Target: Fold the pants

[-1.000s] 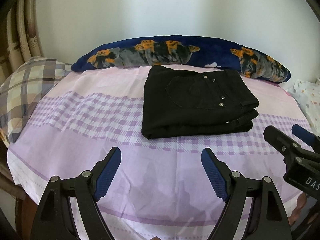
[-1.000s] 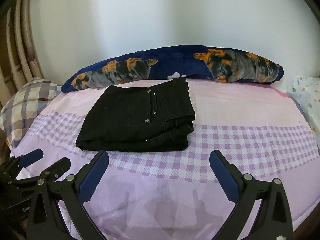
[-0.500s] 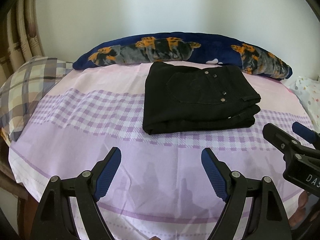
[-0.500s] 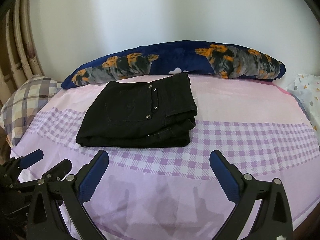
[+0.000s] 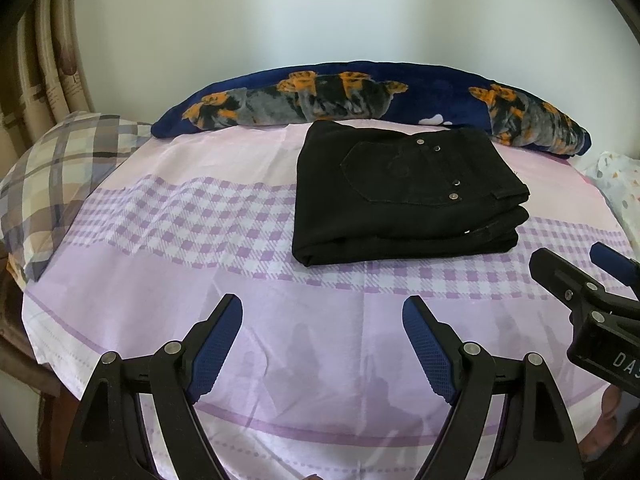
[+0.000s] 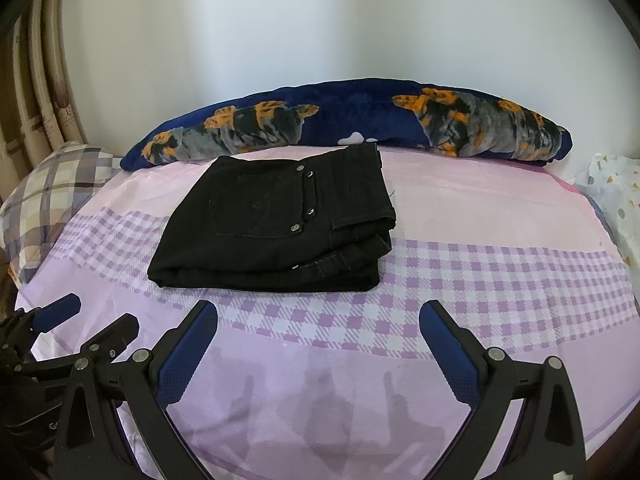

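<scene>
Black denim pants (image 5: 404,196) lie folded, compact, before navy blanket roll (image 5: 420,100); left gripper (image 5: 322,334), right gripper (image 6: 318,338) wide, empty, well short of pants; fold looks finished; best withdraw without touching stack.

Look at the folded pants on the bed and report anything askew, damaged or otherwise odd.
Nothing stands out. The black pants lie in a compact folded stack on the purple checked sheet, just in front of the blue bolster. Both tools, left and right, are open and clear of the fabric.
</scene>
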{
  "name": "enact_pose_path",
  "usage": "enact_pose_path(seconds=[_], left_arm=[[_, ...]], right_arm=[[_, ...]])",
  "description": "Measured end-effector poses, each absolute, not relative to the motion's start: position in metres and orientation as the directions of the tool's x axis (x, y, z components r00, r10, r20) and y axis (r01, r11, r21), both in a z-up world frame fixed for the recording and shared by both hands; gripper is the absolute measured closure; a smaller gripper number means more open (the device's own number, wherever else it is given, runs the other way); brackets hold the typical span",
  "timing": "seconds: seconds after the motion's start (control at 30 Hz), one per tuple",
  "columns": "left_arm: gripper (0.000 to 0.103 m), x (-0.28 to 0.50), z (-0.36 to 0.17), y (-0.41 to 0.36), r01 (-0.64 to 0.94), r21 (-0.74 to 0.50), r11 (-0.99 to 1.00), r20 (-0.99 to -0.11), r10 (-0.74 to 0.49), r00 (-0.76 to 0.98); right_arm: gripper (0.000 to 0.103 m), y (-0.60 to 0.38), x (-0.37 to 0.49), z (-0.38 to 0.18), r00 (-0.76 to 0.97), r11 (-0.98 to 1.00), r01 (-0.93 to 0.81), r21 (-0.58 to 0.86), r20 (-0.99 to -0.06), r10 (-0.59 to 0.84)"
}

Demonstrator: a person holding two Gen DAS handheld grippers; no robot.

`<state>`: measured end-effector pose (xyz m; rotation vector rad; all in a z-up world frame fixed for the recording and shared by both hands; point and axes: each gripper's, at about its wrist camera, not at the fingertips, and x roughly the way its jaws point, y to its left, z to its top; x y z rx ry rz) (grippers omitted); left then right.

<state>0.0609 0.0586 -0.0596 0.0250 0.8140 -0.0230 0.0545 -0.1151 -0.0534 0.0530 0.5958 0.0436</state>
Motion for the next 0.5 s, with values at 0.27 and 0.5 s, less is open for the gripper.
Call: enact_pose_path(seconds=[0.27, 0.5], left_arm=[[0.02, 0.0604, -0.0617, 0.0583, 0.028, 0.027, 0.999, -0.724, 0.0, 0.69], [0.02, 0.0591, -0.0618, 0.0573, 0.042, 0.045, 0.998, -0.714, 0.002, 0.701]], right_arm=[[0.003, -0.1161, 0.0552, -0.0547, 0.826, 0.998, -0.024, 0.065, -0.561, 0.056], [0.003, -0.1158, 0.0546, -0.0557, 0.825, 0.998, -0.024, 0.062, -0.562, 0.055]])
